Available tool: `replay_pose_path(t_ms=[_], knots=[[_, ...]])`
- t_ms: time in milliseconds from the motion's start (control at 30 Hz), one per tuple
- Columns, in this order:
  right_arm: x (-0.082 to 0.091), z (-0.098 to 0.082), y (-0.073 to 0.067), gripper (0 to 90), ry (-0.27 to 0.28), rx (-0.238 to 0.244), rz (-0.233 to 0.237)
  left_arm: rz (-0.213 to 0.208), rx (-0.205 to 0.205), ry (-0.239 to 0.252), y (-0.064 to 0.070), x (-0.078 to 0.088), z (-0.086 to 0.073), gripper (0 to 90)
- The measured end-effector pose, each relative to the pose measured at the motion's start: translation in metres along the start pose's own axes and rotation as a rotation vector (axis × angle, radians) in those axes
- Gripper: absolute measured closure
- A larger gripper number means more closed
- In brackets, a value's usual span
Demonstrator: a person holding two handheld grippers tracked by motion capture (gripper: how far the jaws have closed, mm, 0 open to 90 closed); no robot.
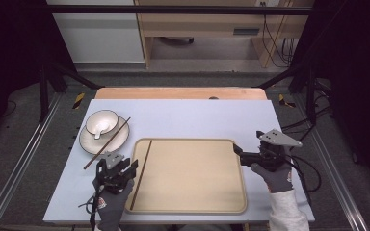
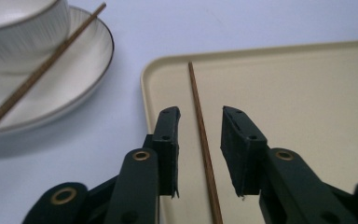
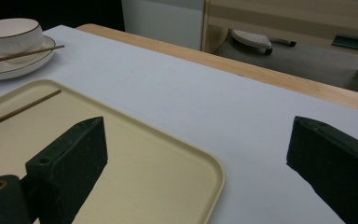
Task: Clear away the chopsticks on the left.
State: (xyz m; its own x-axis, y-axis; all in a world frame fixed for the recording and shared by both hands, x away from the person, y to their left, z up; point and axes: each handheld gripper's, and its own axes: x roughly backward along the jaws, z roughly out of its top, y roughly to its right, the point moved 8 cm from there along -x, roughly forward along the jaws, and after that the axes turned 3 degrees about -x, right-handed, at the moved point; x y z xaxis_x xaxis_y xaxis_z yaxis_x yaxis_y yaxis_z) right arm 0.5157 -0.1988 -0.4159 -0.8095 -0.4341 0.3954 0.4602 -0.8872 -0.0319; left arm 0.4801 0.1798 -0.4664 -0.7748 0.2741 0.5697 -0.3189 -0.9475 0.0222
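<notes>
chopstick [image 1: 140, 174] in tray [image 1: 197, 207] | bowl [image 1: 101, 121] on plate [image 1: 89, 143], left of tray

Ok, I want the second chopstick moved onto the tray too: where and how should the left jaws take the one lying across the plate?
Probably at the near end of the chopstick on the plate, which overhangs the plate's rim above the table. Bring the left gripper down from above, jaws straddling the thin stick crosswise. Its far part runs close beside the bowl, leaving less room.

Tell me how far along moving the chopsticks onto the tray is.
About halfway. One chopstick already lies along the tray's left edge; the left gripper stands over it, jaws open, pads not touching. The second chopstick is left, leaning across the plate beside the bowl. The right gripper waits open at the tray's right rim.
</notes>
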Motion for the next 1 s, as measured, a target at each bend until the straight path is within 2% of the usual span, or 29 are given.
replay_pose_path(t_ms=[100, 200, 233, 300, 367, 433, 667, 833, 1000], knots=[[0.000, 0.000, 0.000, 5.2, -0.002, -0.001, -0.001, -0.023, -0.034, 0.015, -0.006, 0.004, 0.014, 60.8], [0.000, 0.000, 0.000, 5.2, -0.002, -0.002, -0.001, -0.097, -0.063, 0.033, -0.009, 0.007, 0.026, 55.9], [0.000, 0.000, 0.000, 5.2, -0.003, -0.002, -0.002, -0.107, -0.079, 0.027, -0.013, 0.008, 0.028, 54.0], [0.000, 0.000, 0.000, 5.1, -0.003, 0.002, -0.002, -0.105, -0.092, 0.023, -0.019, 0.008, 0.031, 50.7], [0.000, 0.000, 0.001, 5.1, -0.001, -0.001, -0.003, -0.123, -0.101, 0.022, -0.025, 0.008, 0.032, 47.9], [0.000, 0.000, 0.001, 5.1, -0.003, 0.002, -0.005, -0.105, -0.136, 0.016, -0.034, 0.008, 0.031, 45.5], [0.000, -0.001, 0.001, 5.0, -0.007, 0.003, -0.008, -0.095, -0.167, -0.006, -0.056, 0.004, 0.016, 37.9], [-0.001, -0.001, 0.001, 5.0, -0.009, 0.006, -0.010, -0.065, -0.144, -0.043, -0.078, -0.003, 0.006, 33.9], [-0.002, -0.002, 0.001, 5.0, -0.016, 0.009, -0.012, -0.052, -0.142, -0.067, -0.091, -0.007, 0.001, 31.2]])
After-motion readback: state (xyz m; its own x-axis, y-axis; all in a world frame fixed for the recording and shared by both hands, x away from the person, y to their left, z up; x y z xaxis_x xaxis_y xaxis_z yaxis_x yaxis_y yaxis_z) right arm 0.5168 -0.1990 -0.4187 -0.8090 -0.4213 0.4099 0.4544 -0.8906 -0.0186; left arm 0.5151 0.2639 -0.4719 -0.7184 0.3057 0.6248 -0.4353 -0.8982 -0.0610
